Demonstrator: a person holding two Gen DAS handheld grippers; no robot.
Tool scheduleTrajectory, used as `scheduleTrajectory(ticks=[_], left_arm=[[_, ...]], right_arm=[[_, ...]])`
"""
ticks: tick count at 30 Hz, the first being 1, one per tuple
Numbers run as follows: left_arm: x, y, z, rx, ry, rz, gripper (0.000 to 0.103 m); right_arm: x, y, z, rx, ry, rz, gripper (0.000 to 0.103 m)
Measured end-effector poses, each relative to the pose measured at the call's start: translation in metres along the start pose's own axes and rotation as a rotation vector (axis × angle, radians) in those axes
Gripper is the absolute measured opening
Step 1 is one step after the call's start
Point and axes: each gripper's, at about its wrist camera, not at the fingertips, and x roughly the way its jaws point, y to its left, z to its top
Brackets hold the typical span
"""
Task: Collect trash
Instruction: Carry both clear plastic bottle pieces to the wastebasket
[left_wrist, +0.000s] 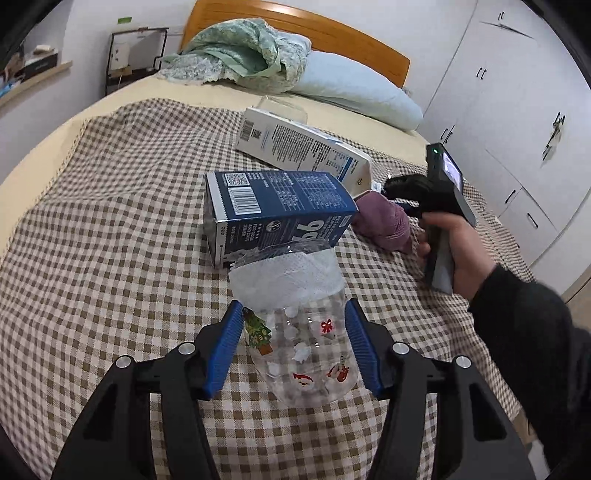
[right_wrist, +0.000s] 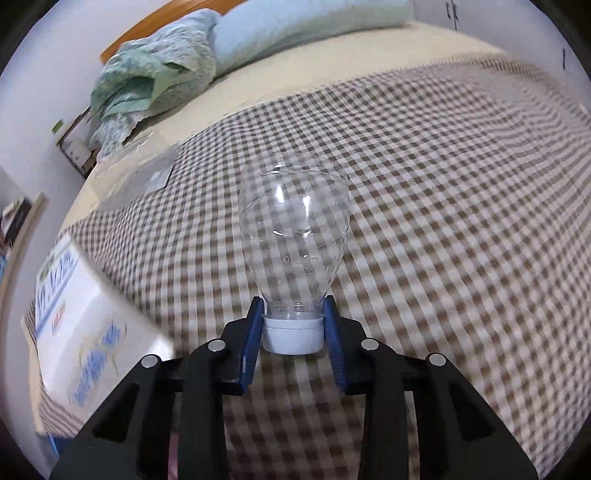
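From my station both feeds are evenly lit by soft indoor light, with faint shadows. The left wrist view is sharp; the checked cloth (left_wrist: 110, 206) bows toward the black corners from nine to three o'clock. The right wrist view smears with motion blur, worst at four o'clock, with glare streaks on the clear bottle top (right_wrist: 293, 229).

Left tool (left_wrist: 293, 345) half-spread; right tool (right_wrist: 293, 328) pinched tight, gripped in a sleeved hand (left_wrist: 458, 243).
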Motion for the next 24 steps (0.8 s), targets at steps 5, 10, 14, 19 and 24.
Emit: scheduleTrajectory(ticks=[5, 10, 14, 19, 24], left_arm=[[0.003, -0.001, 0.002, 0.022, 0.004, 0.001, 0.054], [0.000, -0.010, -0.001, 0.048, -0.002, 0.014, 0.054], [-0.018, -0.019, -0.005, 0.040, -0.033, 0.013, 0.053], [-0.052, -0.047, -0.025, 0.094, -0.062, -0.015, 0.052], [-0.084, -0.085, -0.051, 0.056, -0.018, -0.164, 0.052]], right_arm=[[-0.051, -0.016, -0.046, -0.104, -0.026, -0.053, 0.032], [-0.106, -0.039, -0.106, -0.173, -0.002, -0.062, 0.032], [-0.149, -0.049, -0.150, -0.206, -0.008, -0.058, 0.032], [-0.205, -0.070, -0.225, -0.230, -0.004, -0.051, 0.032], [-0.275, -0.107, -0.275, -0.181, -0.025, -0.072, 0.032]])
